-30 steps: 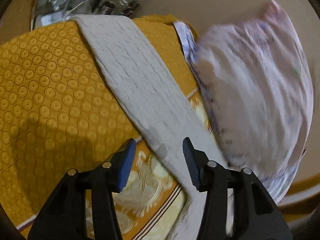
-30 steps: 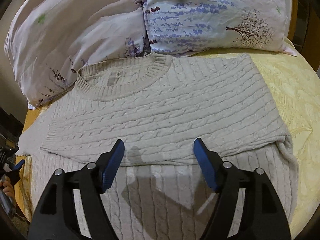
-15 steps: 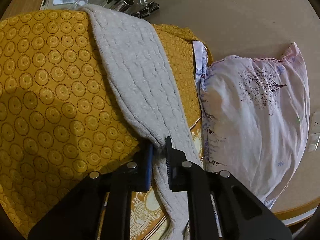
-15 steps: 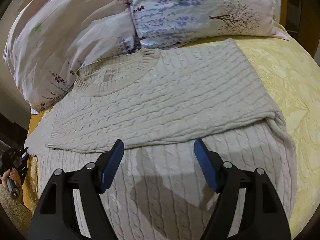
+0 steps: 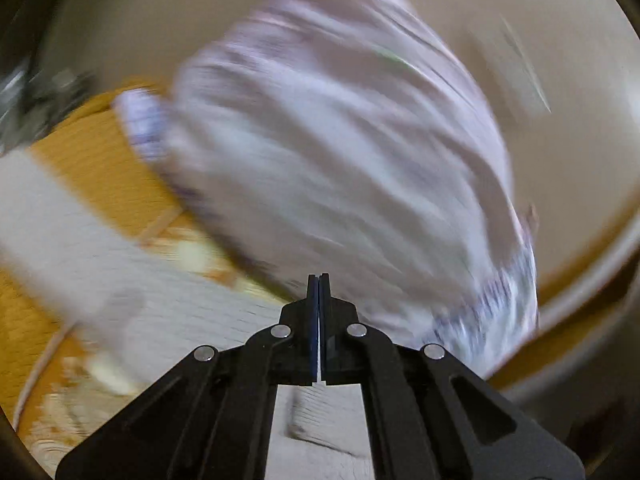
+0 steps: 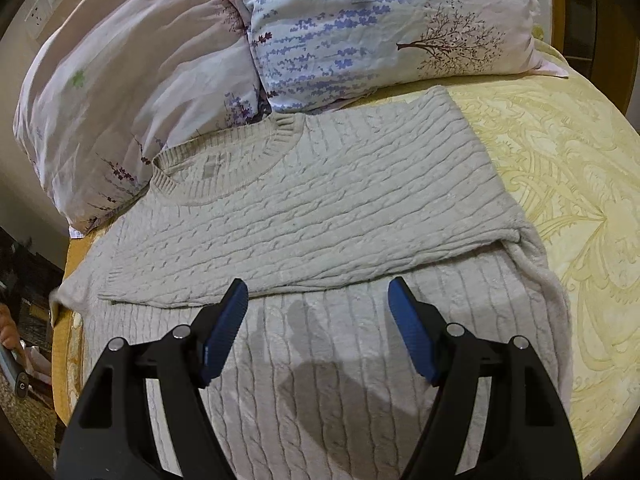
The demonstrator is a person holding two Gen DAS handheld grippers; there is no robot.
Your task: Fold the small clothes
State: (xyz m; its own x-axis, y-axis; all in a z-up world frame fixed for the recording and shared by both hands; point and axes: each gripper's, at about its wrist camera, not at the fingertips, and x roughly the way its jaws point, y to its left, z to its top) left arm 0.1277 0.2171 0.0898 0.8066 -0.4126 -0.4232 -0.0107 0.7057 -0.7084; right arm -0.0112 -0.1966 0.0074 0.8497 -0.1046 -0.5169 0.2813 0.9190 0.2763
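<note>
The pale grey cable-knit sweater (image 6: 320, 216) lies on the yellow patterned bedspread (image 6: 560, 184) just below the floral pillows (image 6: 360, 28), one sleeve already folded across its chest. The left gripper (image 5: 319, 280) is clenched, with no cloth visible between its pads in the blurred view; the right gripper (image 6: 316, 312) hovers released over the sweater's body. The other sleeve and the body folds look left to do.

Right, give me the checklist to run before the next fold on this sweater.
1. Right tool open, nothing between its pads: ok.
2. Right tool poised over the sweater, near the edge of the folded layer: ok.
3. Left tool shut: ok.
4. Left tool actually gripping the sleeve: cannot tell, its view is blurred.
5. Folded layer lying flat, no bunching: ok.
6. Sweater clear of the pillows: not ok, the collar sits right against them.
</note>
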